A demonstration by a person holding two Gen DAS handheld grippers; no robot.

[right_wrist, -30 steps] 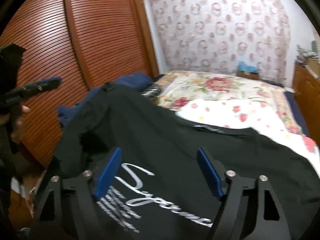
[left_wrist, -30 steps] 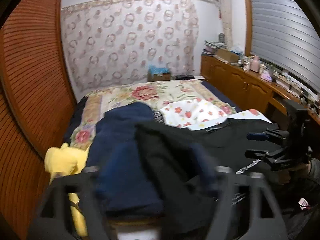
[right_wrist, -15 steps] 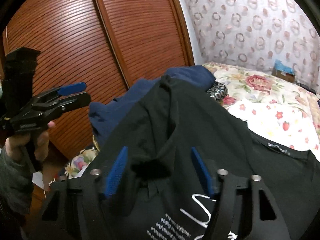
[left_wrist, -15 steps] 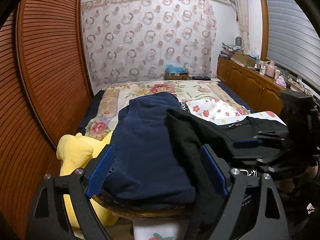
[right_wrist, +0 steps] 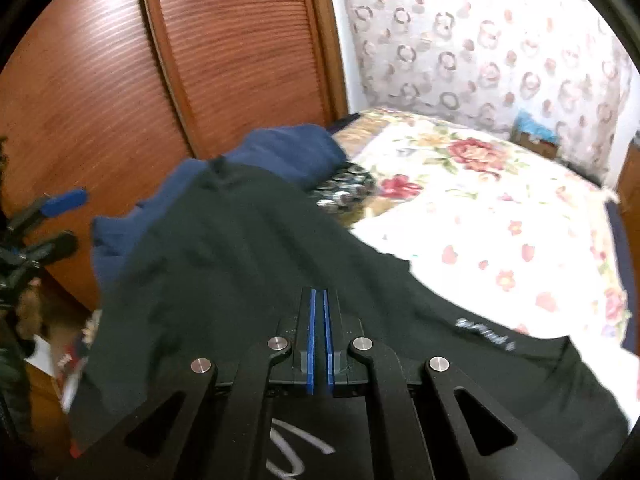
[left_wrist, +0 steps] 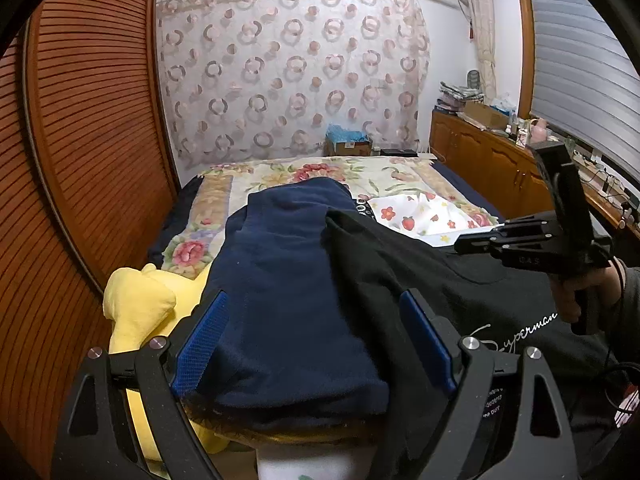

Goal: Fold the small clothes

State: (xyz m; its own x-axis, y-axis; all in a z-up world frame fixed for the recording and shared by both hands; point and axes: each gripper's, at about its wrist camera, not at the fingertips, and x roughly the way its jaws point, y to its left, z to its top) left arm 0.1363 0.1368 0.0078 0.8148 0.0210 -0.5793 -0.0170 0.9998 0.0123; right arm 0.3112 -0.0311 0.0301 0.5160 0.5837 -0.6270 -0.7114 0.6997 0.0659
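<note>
A black T-shirt (left_wrist: 432,280) with white script lettering lies spread on the near end of the bed, its left sleeve draped over a navy garment (left_wrist: 288,280). It also shows in the right wrist view (right_wrist: 248,264). My left gripper (left_wrist: 316,344) is open and empty, its blue pads (left_wrist: 200,340) held above the navy garment. My right gripper (right_wrist: 319,300) is shut, with nothing visible between its pads, just above the black T-shirt. It also shows in the left wrist view (left_wrist: 464,245), over the shirt's chest.
A yellow garment (left_wrist: 140,304) hangs at the bed's near left corner. A white strawberry-print cloth (left_wrist: 420,216) lies beyond the shirt on the floral bedspread (left_wrist: 280,176). Wooden wardrobe doors (left_wrist: 80,160) stand left; a cluttered wooden cabinet (left_wrist: 500,160) stands right.
My right gripper closed from open and moved right over the black shirt's chest. My left gripper stayed open, drawing back slightly from the navy garment.
</note>
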